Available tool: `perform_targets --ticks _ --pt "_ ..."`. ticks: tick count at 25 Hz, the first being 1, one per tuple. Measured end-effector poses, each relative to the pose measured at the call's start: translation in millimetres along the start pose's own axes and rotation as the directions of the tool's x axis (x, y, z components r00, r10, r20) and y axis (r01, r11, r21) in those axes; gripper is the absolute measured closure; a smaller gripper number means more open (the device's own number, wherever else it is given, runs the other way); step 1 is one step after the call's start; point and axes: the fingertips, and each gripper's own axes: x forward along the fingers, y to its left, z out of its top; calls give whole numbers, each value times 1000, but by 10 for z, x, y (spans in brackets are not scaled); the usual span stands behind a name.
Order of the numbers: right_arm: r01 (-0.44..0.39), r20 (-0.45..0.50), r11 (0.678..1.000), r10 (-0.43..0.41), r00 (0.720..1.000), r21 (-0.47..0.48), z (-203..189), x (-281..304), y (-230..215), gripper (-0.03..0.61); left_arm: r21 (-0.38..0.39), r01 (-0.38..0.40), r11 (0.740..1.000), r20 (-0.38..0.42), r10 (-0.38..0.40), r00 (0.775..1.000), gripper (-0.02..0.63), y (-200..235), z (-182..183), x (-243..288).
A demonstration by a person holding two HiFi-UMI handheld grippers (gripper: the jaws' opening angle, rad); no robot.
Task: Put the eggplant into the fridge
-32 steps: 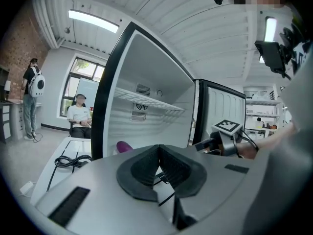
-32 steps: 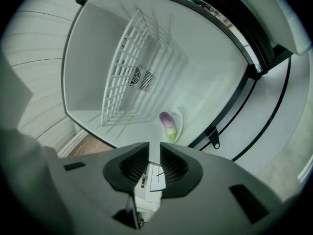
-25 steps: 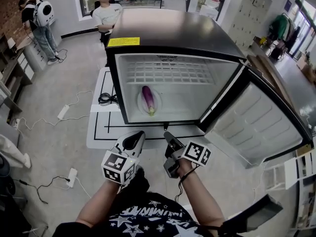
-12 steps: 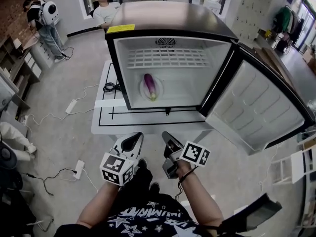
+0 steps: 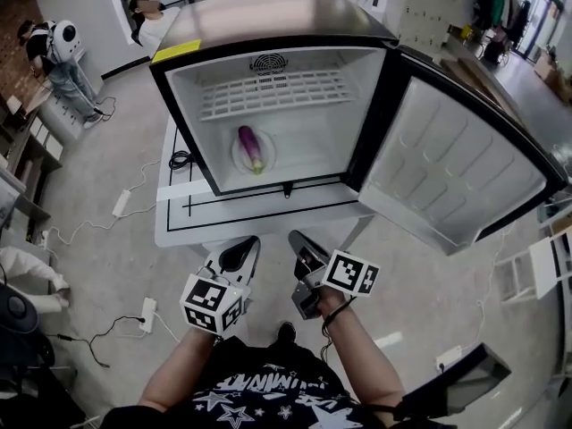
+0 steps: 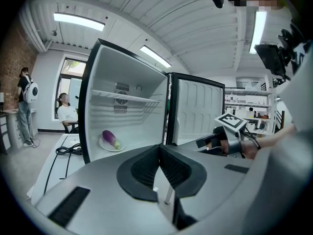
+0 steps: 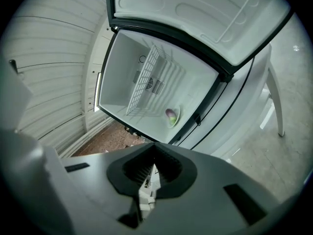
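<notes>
Eggplant (image 5: 249,147) lies on a white plate (image 5: 269,150) inside the fridge (image 5: 268,25), well ahead of both grippers. Left gripper (image 5: 250,245) and right gripper (image 5: 299,239) sit side by side, jaws pressed together, nothing held. Placement looks done. Only the open door (image 5: 447,177), ahead-right of the right gripper, seems left to close.

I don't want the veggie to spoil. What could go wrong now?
The door stands wide open, so cold may leak out and the eggplant could warm up. A power strip lies on the floor near the person, a possible trip when stepping in to close it.
</notes>
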Motion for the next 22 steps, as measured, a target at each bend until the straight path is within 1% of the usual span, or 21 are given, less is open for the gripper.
perform_targets --ticks 6,11,17,22 --pt "25 45 1000 -24 999 -7 -60 -91 48 572 7 65 998 -26 -65 998 604 -20 -79 -55" --pt "48 86 999 -48 995 3 -243 -82 154 572 9 91 996 -31 -91 995 604 96 -122 -284" --pt "92 92 994 -86 992 -61 -550 -45 384 572 0 111 994 -19 -111 994 604 256 -180 -600" --pt "113 114 989 -103 988 -92 -767 -71 579 572 -3 140 990 -6 -140 990 604 292 -236 -869"
